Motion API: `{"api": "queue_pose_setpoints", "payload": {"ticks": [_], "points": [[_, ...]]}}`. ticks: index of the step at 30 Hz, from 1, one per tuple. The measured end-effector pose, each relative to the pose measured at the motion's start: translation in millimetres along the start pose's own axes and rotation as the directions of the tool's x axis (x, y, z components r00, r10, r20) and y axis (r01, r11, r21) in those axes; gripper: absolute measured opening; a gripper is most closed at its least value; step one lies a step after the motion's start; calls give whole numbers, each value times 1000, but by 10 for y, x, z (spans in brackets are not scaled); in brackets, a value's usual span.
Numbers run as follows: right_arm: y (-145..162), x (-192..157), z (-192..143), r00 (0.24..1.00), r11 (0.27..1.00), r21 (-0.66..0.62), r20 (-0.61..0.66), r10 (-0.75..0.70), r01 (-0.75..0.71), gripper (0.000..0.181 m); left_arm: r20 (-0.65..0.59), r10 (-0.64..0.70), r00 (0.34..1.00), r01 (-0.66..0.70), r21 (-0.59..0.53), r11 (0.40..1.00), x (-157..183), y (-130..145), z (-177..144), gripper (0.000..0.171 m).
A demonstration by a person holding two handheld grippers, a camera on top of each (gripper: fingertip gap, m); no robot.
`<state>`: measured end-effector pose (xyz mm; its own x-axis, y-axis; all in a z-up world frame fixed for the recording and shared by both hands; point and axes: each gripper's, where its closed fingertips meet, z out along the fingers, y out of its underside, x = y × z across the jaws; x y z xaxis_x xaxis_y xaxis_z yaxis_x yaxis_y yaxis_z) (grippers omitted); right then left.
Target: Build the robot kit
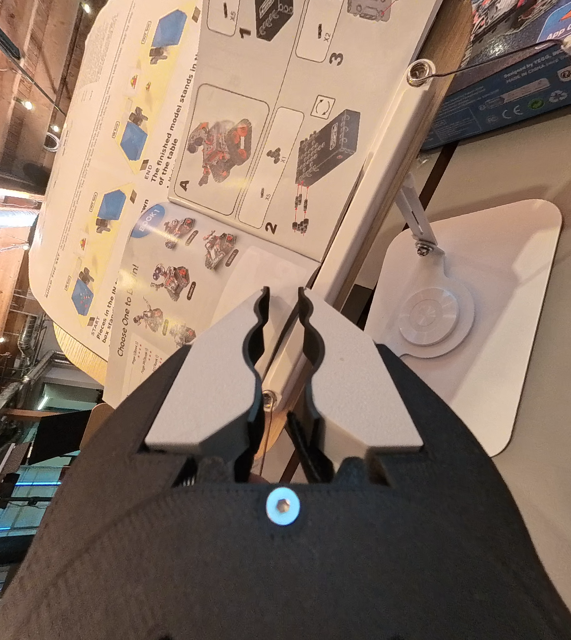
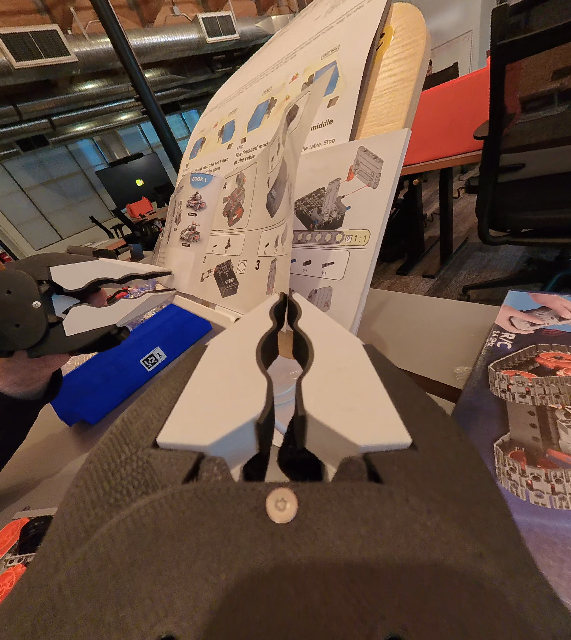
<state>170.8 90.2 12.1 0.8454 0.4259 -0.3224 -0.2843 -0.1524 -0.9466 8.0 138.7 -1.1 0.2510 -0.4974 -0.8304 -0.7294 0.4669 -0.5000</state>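
An open instruction booklet (image 1: 277,138) leans on a wooden book stand (image 2: 398,86), in front of a large printed sheet (image 1: 104,138). My right gripper (image 2: 287,298) is shut on the lower edge of one booklet page (image 2: 287,166), which curls up and away from the spread. My left gripper (image 1: 283,294) is open, its tips at the booklet's lower left part by the stand's white ledge (image 1: 381,156). It also shows at the left of the right wrist view (image 2: 172,282), held by a hand, jaws apart, next to the booklet's left page (image 2: 190,214).
The stand's white metal base (image 1: 502,311) lies on the table. A blue tray (image 2: 131,367) with bagged parts sits left of the stand. A toy box (image 2: 536,415) lies at the right. Orange wheel parts (image 2: 7,540) lie near left. An office chair (image 2: 536,138) stands behind. Across from one pair of fingers to the other is roughly 20 centimeters.
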Motion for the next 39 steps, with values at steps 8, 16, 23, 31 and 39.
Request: {"api": "queue_pose_setpoints", "payload": {"ticks": [8, 16, 23, 31, 39], "points": [[-7, 24, -13, 1000, 1000, -8, -7, 10, -10, 0, 6, 3, 1000, -3, -3, 1000, -5, 0, -22, 16], [2, 23, -15, 1000, 1000, -14, -1, 17, -17, 0, 6, 4, 1000, -4, -4, 1000, 11, 2, -39, 18], [-14, 10, -25, 1000, 1000, -12, 10, 22, -22, 0, 7, 3, 1000, -3, -5, 1000, 15, -9, -54, 20], [-39, -20, -35, 999, 1000, -9, 26, 27, -27, 0, -1, -3, 1000, 3, 28, 1000, 20, -117, -108, 20], [-68, -82, -43, 998, 1000, -7, 48, 30, -30, 0, -28, 37, 999, -35, 73, 997, 163, -411, -86, 22]]}}
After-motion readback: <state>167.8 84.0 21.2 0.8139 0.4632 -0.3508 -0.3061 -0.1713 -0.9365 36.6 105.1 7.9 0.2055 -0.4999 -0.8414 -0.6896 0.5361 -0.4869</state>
